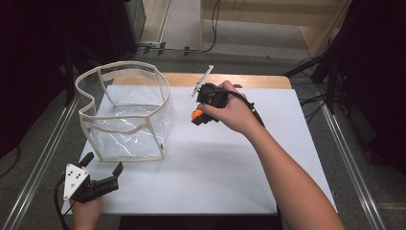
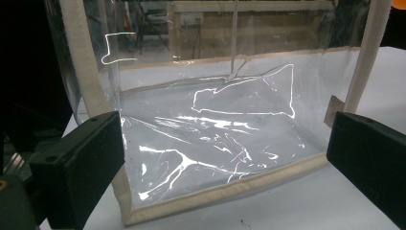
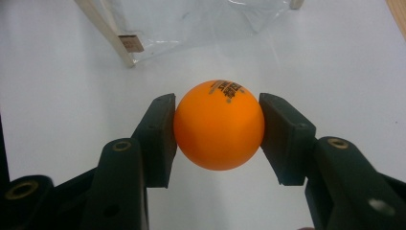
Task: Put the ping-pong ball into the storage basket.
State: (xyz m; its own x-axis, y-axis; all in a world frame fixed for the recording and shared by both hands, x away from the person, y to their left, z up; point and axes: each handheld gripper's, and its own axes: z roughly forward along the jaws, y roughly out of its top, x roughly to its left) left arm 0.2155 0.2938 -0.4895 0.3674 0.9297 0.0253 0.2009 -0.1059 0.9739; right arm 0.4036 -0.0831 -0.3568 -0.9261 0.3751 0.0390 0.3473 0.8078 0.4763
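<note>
Carrying an orange ball [image 3: 219, 125] in the right gripper [image 1: 197, 116], jaws clamped on its two sides, mid-table just right of the clear bag [image 1: 125, 112] (open top, cloth-trimmed); left gripper [image 1: 101, 165] rests near-left with jaws apart, facing the bag's near wall; likely next: lift over the rim, keep squeeze steady, release low inside.

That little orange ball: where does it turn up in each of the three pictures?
High view: the orange ball sits mid-table, right of the clear bag, in the right gripper.
Left gripper view: an orange sliver at the top right corner, possibly the ball.
Right gripper view: ball in the centre, pinched between both jaws.
Shared landmark: the bag's beige trim.
</note>
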